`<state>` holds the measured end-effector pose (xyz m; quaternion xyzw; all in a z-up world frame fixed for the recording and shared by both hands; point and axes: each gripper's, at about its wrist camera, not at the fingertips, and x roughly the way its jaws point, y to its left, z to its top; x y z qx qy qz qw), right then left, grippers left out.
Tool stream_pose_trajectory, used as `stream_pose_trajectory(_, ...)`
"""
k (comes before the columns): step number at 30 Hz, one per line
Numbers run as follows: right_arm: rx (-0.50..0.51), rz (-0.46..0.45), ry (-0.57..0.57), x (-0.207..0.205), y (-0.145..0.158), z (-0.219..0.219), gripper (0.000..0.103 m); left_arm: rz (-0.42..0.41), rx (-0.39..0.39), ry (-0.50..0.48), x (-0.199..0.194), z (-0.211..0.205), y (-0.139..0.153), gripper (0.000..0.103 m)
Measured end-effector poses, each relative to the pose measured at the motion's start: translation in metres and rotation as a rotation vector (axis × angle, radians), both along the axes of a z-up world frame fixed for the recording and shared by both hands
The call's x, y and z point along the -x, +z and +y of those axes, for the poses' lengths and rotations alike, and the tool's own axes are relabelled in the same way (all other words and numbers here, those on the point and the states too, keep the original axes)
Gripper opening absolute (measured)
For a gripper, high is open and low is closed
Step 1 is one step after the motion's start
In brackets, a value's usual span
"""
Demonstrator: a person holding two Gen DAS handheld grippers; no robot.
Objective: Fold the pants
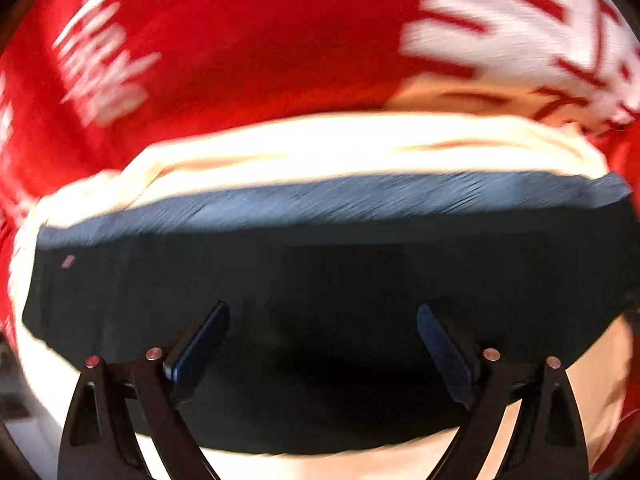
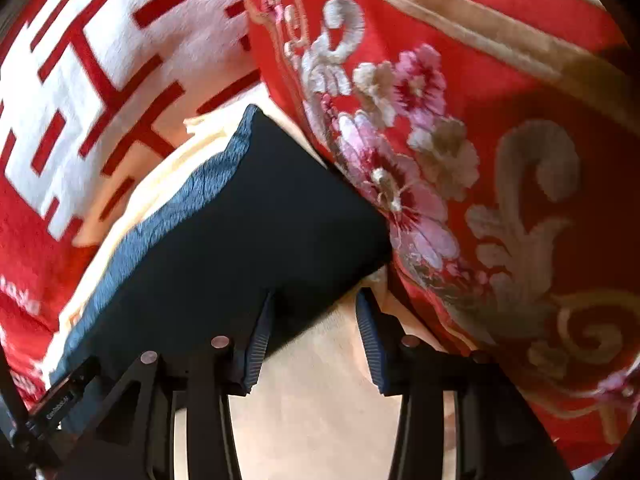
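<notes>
The dark navy pants [image 1: 320, 280] lie folded in a wide band on a cream sheet [image 1: 320, 140], with a lighter blue edge along the far side. My left gripper [image 1: 322, 312] is open just over the near part of the pants, with nothing between its fingers. In the right wrist view the pants [image 2: 240, 220] run from the lower left toward the middle. My right gripper [image 2: 316, 300] is open at the pants' near right corner, its left fingertip [image 2: 264, 320] over the dark cloth and its right one over the sheet [image 2: 312, 400].
A red blanket with white lettering [image 1: 200, 40] lies beyond the pants, also in the right wrist view [image 2: 80, 80]. A red embroidered floral quilt [image 2: 480, 160] rises close on the right, touching the pants' far right edge. The left wrist view is motion-blurred.
</notes>
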<state>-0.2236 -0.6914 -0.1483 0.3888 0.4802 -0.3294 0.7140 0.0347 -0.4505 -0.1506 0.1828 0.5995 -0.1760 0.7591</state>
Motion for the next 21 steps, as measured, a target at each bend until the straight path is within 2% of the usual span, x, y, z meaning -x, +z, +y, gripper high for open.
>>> stream_pose_trajectory(5, 0.064, -0.001, -0.057, -0.007, 0.001, -0.005, 0.046, -0.027, 0.115, -0.173, 0.011, -0.092, 0.002, 0.096)
stream_pose_trajectory(7, 0.085, 0.019, -0.041, -0.008, 0.000, -0.004, 0.034, -0.014, 0.140, -0.208, 0.016, -0.121, -0.003, 0.096)
stream_pose_trajectory(8, 0.088, 0.015, -0.025, -0.013, -0.002, -0.002, 0.022, -0.004, 0.142, -0.219, 0.016, -0.132, -0.009, 0.096)
stream_pose_trajectory(9, 0.089, 0.009, -0.002, -0.015, -0.001, -0.002, 0.017, 0.004, 0.136, -0.224, 0.016, -0.140, -0.015, 0.096)
stream_pose_trajectory(11, 0.134, 0.004, 0.050, -0.022, 0.008, 0.003, 0.012, 0.026, 0.112, -0.225, 0.011, -0.148, -0.028, 0.096)
stream_pose_trajectory(14, 0.266, -0.020, 0.139, -0.022, 0.036, 0.017, 0.011, 0.040, 0.127, -0.215, 0.008, -0.140, -0.029, 0.096)
stream_pose_trajectory(16, 0.303, 0.003, 0.167, -0.026, 0.037, 0.021, 0.012, 0.041, 0.119, -0.226, 0.015, -0.141, -0.029, 0.096)
stream_pose_trajectory(19, 0.263, 0.113, 0.192, -0.033, 0.008, 0.016, 0.013, 0.035, 0.066, -0.275, 0.027, -0.145, -0.044, 0.096)
stream_pose_trajectory(21, 0.204, 0.105, 0.170, -0.024, 0.003, 0.013, 0.017, 0.005, 0.064, -0.284, 0.040, -0.153, -0.044, 0.096)
